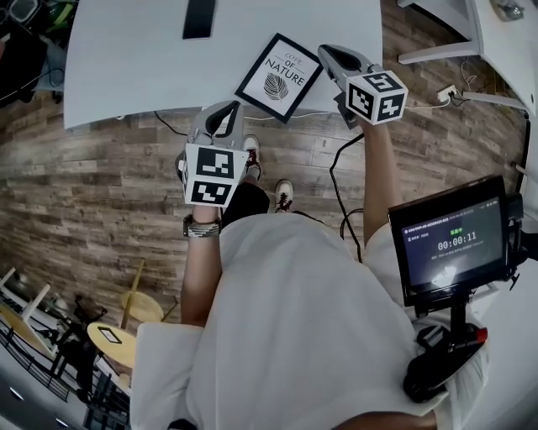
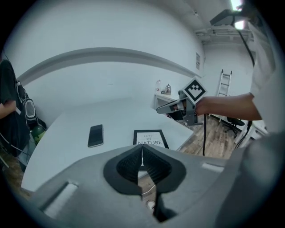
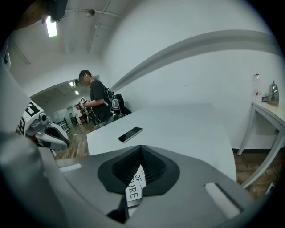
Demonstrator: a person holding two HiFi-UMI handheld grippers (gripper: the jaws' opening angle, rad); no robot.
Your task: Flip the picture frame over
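Observation:
The picture frame [image 1: 279, 77] lies flat, print side up, at the near edge of the white table [image 1: 126, 59]; its black border and "NATURE" text show. My right gripper [image 1: 332, 57] hangs just right of the frame, above it, shut with nothing between the jaws. In the right gripper view the jaws [image 3: 141, 148] meet and the frame [image 3: 133, 189] shows below, through the gap behind the pads. My left gripper [image 1: 227, 109] is shut and empty, hovering off the table's near edge over the floor. In the left gripper view the frame [image 2: 150, 138] lies beyond the shut left gripper [image 2: 142, 147].
A black phone [image 1: 200, 18] lies further back on the table. A cable [image 1: 336, 185] runs over the wooden floor. A small side table [image 3: 267, 107] with bottles stands at the right. A person [image 3: 95, 100] stands beyond the table's far end.

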